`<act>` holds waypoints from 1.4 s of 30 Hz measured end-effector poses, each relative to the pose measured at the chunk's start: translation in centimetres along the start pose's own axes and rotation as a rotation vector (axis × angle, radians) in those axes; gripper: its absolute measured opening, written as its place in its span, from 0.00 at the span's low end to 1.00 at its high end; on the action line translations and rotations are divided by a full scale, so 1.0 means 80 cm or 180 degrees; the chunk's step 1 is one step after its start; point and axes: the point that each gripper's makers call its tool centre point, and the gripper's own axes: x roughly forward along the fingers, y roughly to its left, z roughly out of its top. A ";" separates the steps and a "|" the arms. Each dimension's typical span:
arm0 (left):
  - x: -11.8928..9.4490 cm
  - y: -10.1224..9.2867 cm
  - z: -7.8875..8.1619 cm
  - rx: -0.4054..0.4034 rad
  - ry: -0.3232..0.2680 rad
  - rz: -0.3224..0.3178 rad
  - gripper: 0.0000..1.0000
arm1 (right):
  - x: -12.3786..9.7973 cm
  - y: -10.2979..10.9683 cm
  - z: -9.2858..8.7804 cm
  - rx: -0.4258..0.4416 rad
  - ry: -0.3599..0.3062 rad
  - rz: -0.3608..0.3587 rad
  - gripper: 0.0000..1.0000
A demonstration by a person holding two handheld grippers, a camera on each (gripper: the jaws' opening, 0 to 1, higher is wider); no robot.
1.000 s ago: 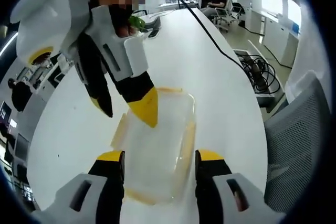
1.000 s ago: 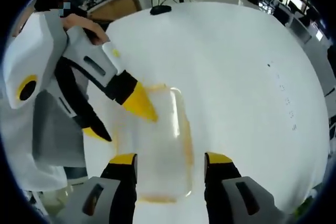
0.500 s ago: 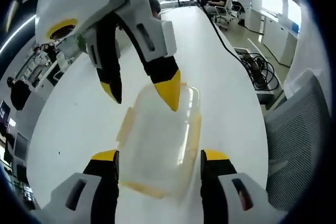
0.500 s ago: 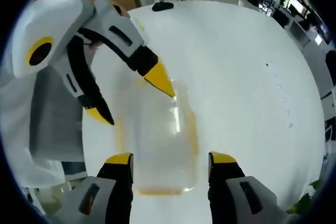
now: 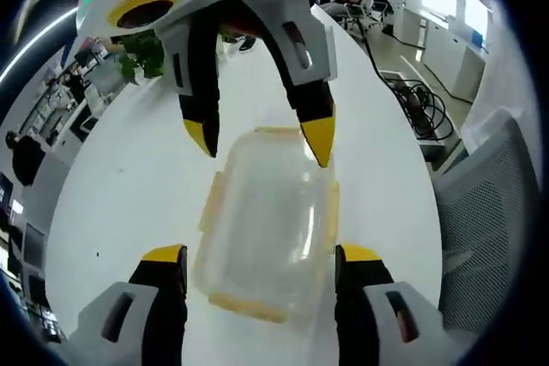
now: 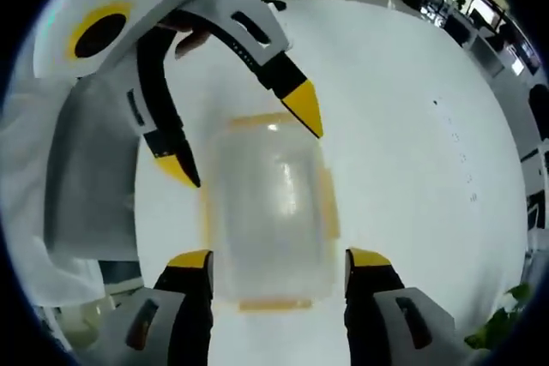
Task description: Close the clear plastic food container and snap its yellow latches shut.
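Our left gripper (image 5: 259,263) has its jaws spread wide and holds nothing; their yellow tips stand either side of the near end of the container (image 5: 270,220), one tip beside each long edge. Our right gripper (image 6: 276,267) is the same: jaws wide apart, empty, tips flanking the opposite end of the same container (image 6: 270,212).

In the left gripper view the right gripper comes down from the top of the picture, its two tips bracketing the far end of the box. In the right gripper view the left gripper reaches in from the upper left in the same manner. So we face each other across the container, one gripper at each short end, and neither is clearly nearer than the other.

The container is clear plastic and rests flat on the white desk (image 6: 403,109). Its lid looks seated on top (though the clear plastic makes this hard to confirm). Yellow latches (image 5: 330,220) run along the edges; they seem to stick outward, not yet folded down, but we cannot tell for certain.

The relation that matters: the box's long axis runs straight away from each pair of jaws, along the line between the two grippers. Each gripper could close across the box's width. The short-end latches lie just ahead of each gripper's tips, and the long-side latches lie roughly in line with the jaws.

Beyond the desk is an office with chairs, cables and people far off.
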 end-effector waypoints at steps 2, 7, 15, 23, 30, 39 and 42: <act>0.001 0.001 0.000 0.0003 0.0011 -0.0032 0.72 | 0.000 0.003 -0.002 -0.0007 0.0008 -0.0012 0.62; 0.007 -0.002 -0.004 0.0036 0.0073 -0.0152 0.72 | 0.002 0.006 -0.006 -0.0006 0.0004 -0.0057 0.65; 0.016 0.001 -0.013 0.0095 0.0199 -0.0274 0.74 | 0.010 0.006 -0.014 -0.0038 0.0001 -0.0168 0.68; 0.026 -0.003 -0.021 0.0166 0.0293 -0.0340 0.75 | 0.020 0.005 -0.020 -0.0099 0.0034 -0.0218 0.69; 0.031 -0.004 -0.023 0.0292 0.0358 -0.0330 0.75 | 0.027 0.002 -0.023 -0.0239 0.0065 -0.0272 0.71; 0.031 -0.004 -0.023 0.0248 0.0356 -0.0329 0.74 | 0.025 0.002 -0.023 -0.0253 0.0050 -0.0271 0.71; 0.031 -0.004 -0.023 0.0243 0.0349 -0.0327 0.74 | 0.025 0.003 -0.023 -0.0256 0.0027 -0.0263 0.70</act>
